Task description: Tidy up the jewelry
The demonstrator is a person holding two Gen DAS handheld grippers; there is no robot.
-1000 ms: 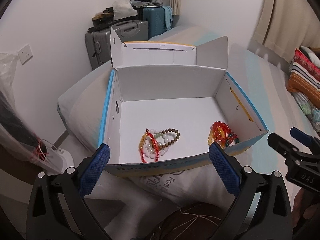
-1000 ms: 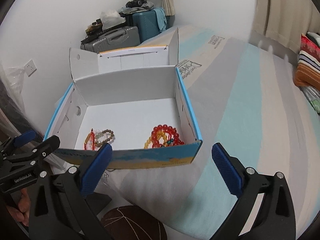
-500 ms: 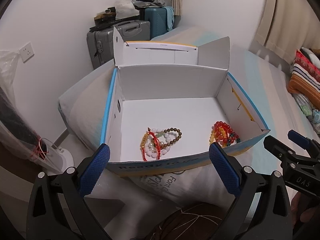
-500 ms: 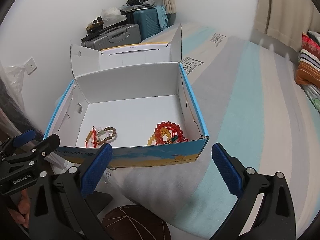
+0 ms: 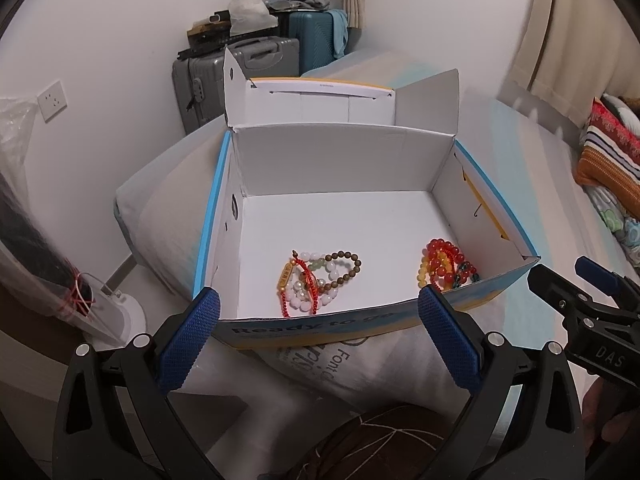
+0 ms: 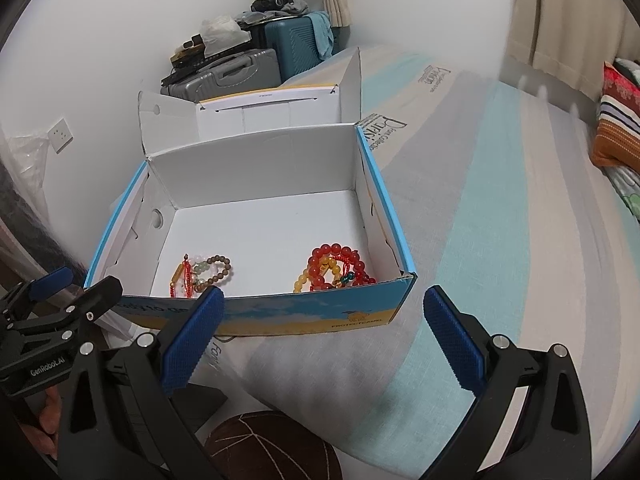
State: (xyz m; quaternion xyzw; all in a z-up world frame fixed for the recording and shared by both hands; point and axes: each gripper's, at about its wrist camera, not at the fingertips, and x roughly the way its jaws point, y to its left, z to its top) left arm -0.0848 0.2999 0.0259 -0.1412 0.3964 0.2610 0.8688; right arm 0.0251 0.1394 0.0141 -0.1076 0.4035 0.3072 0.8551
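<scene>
hovering just outside the box [image 5: 360, 322], both claws [image 5: 318, 332] [image 6: 324, 332] wide apart, grasping nothing; bracelets [image 5: 318, 280] already inside, maybe nearly done.

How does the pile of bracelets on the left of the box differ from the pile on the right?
The left pile mixes white, brown and pale green beads with red cord and a gold charm; the right pile is mostly glossy red and yellow beads. The left pile lies away from the walls; the right pile sits near the box corner. Both rest untouched on the box floor.
</scene>
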